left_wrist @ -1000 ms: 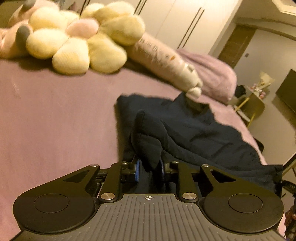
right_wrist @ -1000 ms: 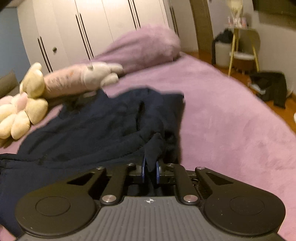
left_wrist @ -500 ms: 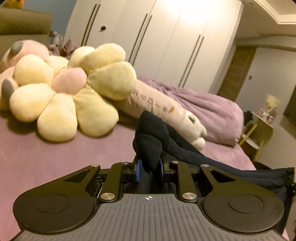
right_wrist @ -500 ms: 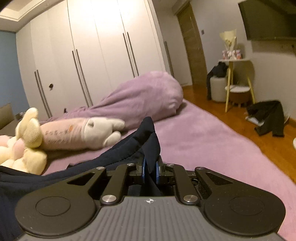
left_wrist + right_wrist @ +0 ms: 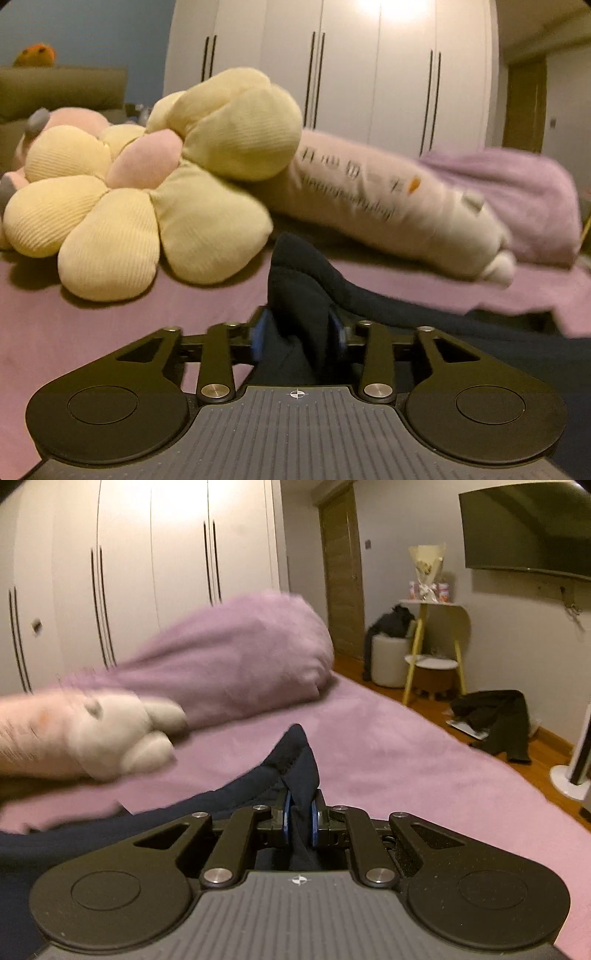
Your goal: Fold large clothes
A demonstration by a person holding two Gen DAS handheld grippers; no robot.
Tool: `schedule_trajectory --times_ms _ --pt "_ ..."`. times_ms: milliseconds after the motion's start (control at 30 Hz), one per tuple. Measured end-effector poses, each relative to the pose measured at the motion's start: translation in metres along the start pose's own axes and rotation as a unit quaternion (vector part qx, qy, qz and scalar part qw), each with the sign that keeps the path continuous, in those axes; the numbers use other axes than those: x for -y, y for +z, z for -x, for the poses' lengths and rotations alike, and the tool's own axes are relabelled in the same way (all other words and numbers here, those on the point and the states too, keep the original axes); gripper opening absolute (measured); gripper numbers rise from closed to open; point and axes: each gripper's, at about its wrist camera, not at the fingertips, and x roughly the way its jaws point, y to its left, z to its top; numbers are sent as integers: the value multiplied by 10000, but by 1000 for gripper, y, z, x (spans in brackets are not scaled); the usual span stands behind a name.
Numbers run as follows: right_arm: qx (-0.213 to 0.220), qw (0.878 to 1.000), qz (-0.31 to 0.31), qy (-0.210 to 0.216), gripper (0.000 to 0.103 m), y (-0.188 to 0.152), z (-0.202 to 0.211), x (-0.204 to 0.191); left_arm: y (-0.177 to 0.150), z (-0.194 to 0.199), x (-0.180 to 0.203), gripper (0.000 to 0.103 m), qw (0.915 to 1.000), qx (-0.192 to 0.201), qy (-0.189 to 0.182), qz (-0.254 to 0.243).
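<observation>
The jaws of the left gripper (image 5: 299,332) are clamping a thick bunch of the dark navy fabric garment (image 5: 424,314), and the jaws of the right gripper (image 5: 298,818) are pinching a thinner edge of the same garment (image 5: 291,760). In each wrist view a peak of cloth is standing up just past the blue pads.

From the left jaws the fabric is trailing away to the right; from the right jaws it is trailing away to the left. The held edge is therefore running side to side between the two grippers, with the rest of the garment hanging or lying below and between them over the lilac plush bedspread (image 5: 406,760). Neither gripper is nearer: each is holding one end.

Judgement: the coming move is probably a forward lay-down of this edge, and the clear bedspread ahead of the right jaws offers more room than the left side.

Count:
- One navy garment.
- Two grippers.
- One yellow flower-shaped cushion with a pink centre (image 5: 147,206), near the left jaws.
- One long pale plush bolster (image 5: 388,210).
- One rolled lilac blanket (image 5: 229,653).
</observation>
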Motion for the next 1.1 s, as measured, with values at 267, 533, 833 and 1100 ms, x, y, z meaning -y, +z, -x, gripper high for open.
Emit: schedule_trajectory --times_ms 267,533,833,1100 --pt "-300 9982 -509 125 16 -35 -38 19 -29 -42 -20 74 9962 -565 -72 655" --pt "-229 9963 -779 266 16 -41 -39 28 -34 -48 -37 80 9907 -609 -274 1182" --pt "-271 9805 -1745 860 17 -45 -48 59 -31 -47 -50 99 9841 -710 -162 1620" --pt "-826 9251 -3333 1623 34 -46 -11 123 -44 22 -114 102 9714 -1355 -456 1895"
